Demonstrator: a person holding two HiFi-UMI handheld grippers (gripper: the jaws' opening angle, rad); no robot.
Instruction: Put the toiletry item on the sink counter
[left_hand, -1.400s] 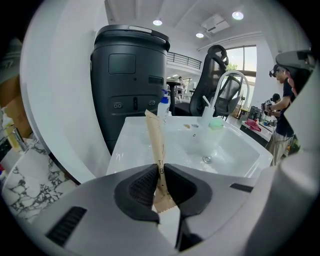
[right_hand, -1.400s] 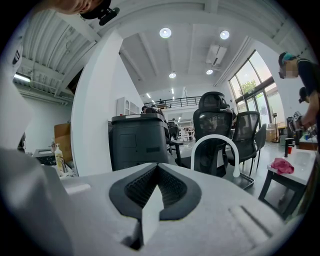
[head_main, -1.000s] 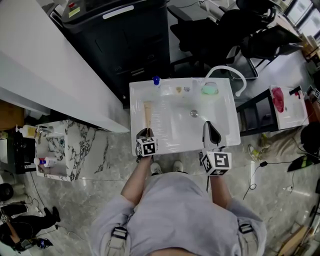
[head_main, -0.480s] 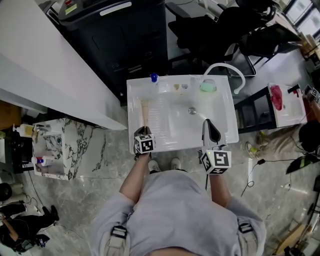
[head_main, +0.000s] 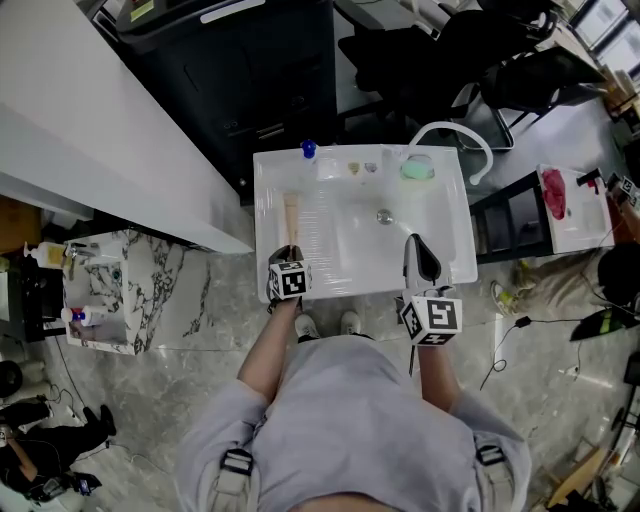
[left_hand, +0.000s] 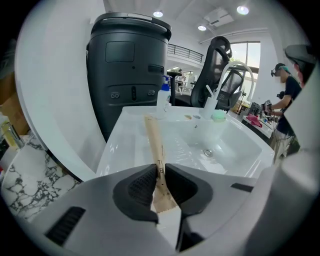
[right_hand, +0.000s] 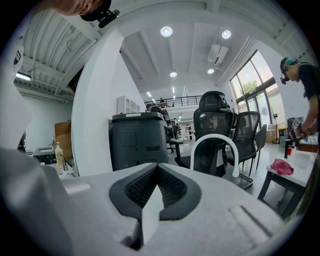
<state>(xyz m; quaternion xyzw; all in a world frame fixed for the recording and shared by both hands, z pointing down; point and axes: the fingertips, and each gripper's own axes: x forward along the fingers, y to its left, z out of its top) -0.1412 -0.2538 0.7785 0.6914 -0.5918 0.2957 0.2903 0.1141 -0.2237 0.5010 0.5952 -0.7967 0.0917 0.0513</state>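
Status: left gripper (head_main: 289, 256) clamped on near end of tan toiletry tube (head_main: 291, 220); I confirm jaws pinching its crimped tail in left gripper view (left_hand: 159, 172). Tube runs near-to-far along left deck of white sink (head_main: 452, 262), apparently resting there. I judge placement nearly done; release and withdrawal left.

Right gripper (head_main: 419, 252) closed, empty, over sink's near right edge.

Surface: glossy, wet-look. Far rim: blue-capped bottle (head_main: 309, 152), green item (head_main: 417, 169), white faucet (head_main: 458, 142).

Room: black bin (head_main: 250, 70) beyond, marble stand (head_main: 130, 298) left, grey floor.
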